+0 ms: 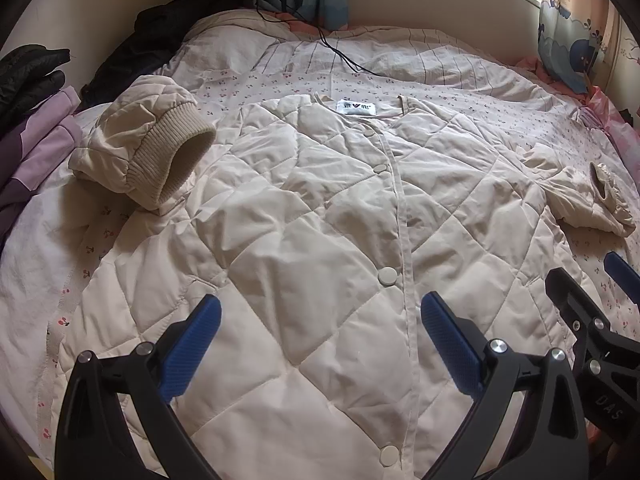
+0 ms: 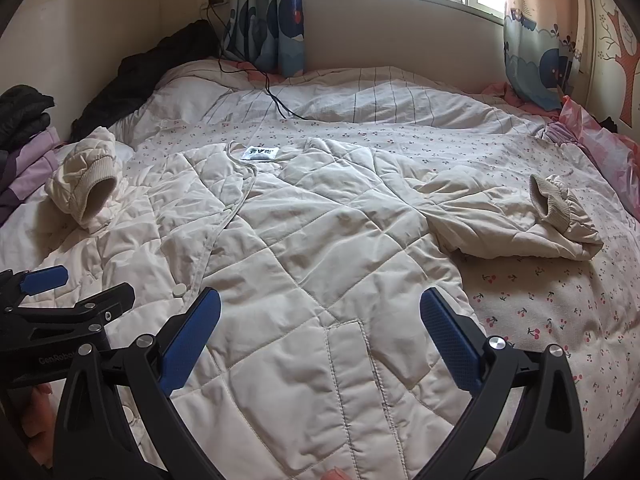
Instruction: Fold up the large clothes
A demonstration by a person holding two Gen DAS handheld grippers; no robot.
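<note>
A cream quilted jacket [image 1: 320, 208] [image 2: 312, 240] lies flat on the bed, front up and snapped shut, its collar label at the far end. Its left sleeve [image 1: 144, 148] [image 2: 86, 184] is bunched with the ribbed cuff gaping toward me. The right sleeve [image 1: 588, 196] [image 2: 520, 220] lies crumpled out to the side. My left gripper [image 1: 320, 320] hovers open over the jacket's lower front, near the snap placket. My right gripper [image 2: 320, 320] is open above the lower right panel by the pocket. Each gripper shows in the other's view, and neither holds anything.
The bed carries a cherry-print quilt [image 2: 540, 312]. Dark and purple clothes [image 1: 36, 112] are piled at the left edge. A black cable [image 2: 276, 96] runs across the far bedding. Curtains [image 2: 536, 48] and a window stand at the back, a pink pillow [image 2: 600, 140] at the right.
</note>
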